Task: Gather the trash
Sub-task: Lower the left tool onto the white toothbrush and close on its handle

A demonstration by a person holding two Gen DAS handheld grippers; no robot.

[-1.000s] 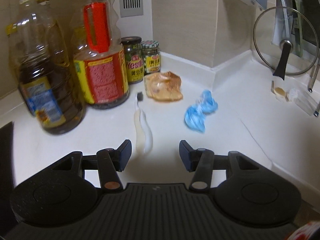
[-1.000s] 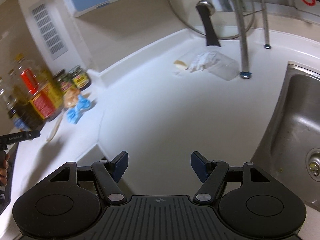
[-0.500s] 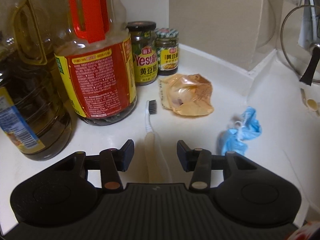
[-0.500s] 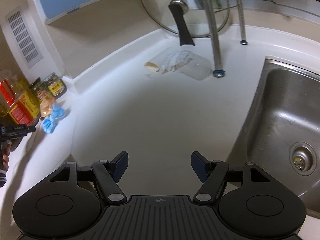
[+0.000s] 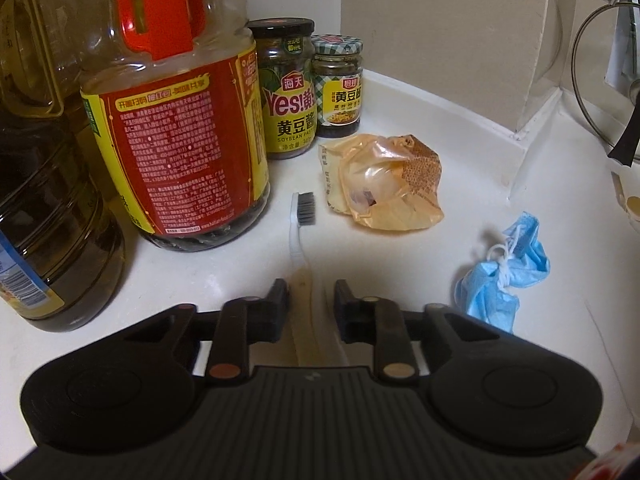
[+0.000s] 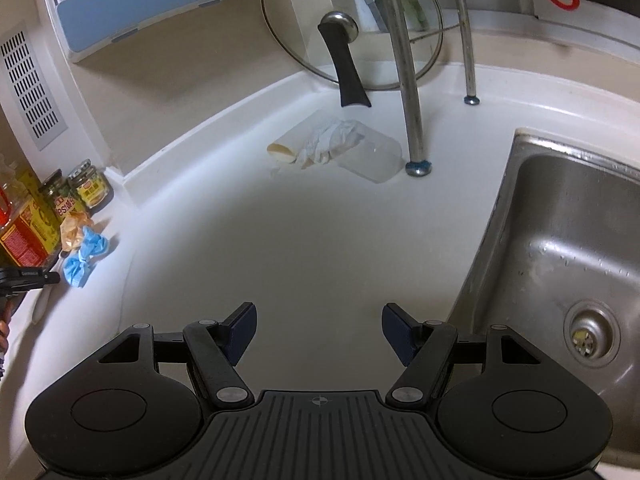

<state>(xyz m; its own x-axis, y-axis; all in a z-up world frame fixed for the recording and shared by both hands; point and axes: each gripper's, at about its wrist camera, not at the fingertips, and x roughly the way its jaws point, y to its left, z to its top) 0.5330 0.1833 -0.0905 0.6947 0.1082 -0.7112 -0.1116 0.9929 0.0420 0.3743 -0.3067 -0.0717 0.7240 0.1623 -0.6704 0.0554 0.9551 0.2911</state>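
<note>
On the white kitchen table (image 5: 500, 152), my left gripper (image 5: 311, 300) sits low with its jaws spread, one on each side of the pale handle of a toothbrush (image 5: 301, 236) lying flat; I cannot tell whether the jaws touch the handle. The brush's dark bristled head points away from me, just beside the base of a large oil bottle with a red label (image 5: 176, 136). A second, darker oil bottle (image 5: 48, 184) stands to the left. Behind them, two soybean paste jars, one with a black lid (image 5: 286, 92) and one with a checked lid (image 5: 337, 86), stand side by side against the wall. A crumpled orange plastic wrapper (image 5: 384, 184) lies just in front of the jars, right of the brush head. A knotted blue face mask (image 5: 500, 276) lies further right, apart from the wrapper.

My right gripper (image 6: 319, 332) hovers over a bare stretch of the table with its jaws spread wide and nothing between them. Ahead of it, a clear plastic cup (image 6: 360, 152) lies on its side with crumpled white tissue (image 6: 328, 140) inside. A glass pot lid (image 6: 348, 28) leans against the wall behind the cup. A steel sink (image 6: 568, 248) lies to the right. At the far left of this view the mask and wrapper show again beside the bottles.
</note>
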